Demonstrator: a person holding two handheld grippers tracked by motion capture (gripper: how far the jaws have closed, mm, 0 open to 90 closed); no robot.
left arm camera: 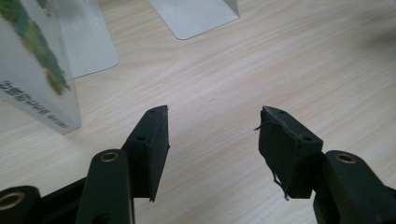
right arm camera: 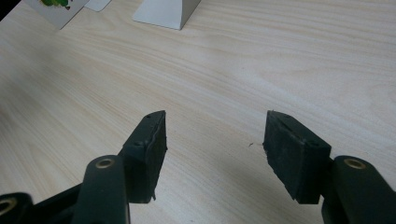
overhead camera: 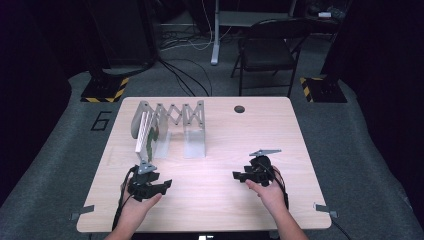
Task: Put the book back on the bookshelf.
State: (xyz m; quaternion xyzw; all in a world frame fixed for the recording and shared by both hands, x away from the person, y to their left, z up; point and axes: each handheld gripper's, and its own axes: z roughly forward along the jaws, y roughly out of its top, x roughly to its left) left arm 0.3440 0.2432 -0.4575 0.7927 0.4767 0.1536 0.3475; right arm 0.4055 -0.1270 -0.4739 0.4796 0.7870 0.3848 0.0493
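high view: both left tongs (overhead camera: pixel 161 186) and right tongs (overhead camera: pixel 239 176) gape empty near book (overhead camera: pixel 144 132).

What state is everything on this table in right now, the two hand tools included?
Left gripper: jaws open, empty, above bare wood.
Right gripper: jaws open, empty.
Book: upright, at the rack's left end.
Rack: stretched out, most slots empty.
Table: bare in front.

Light wooden table (overhead camera: pixel 220 165) with folding rack (overhead camera: pixel 172 125), book (overhead camera: pixel 145 135)
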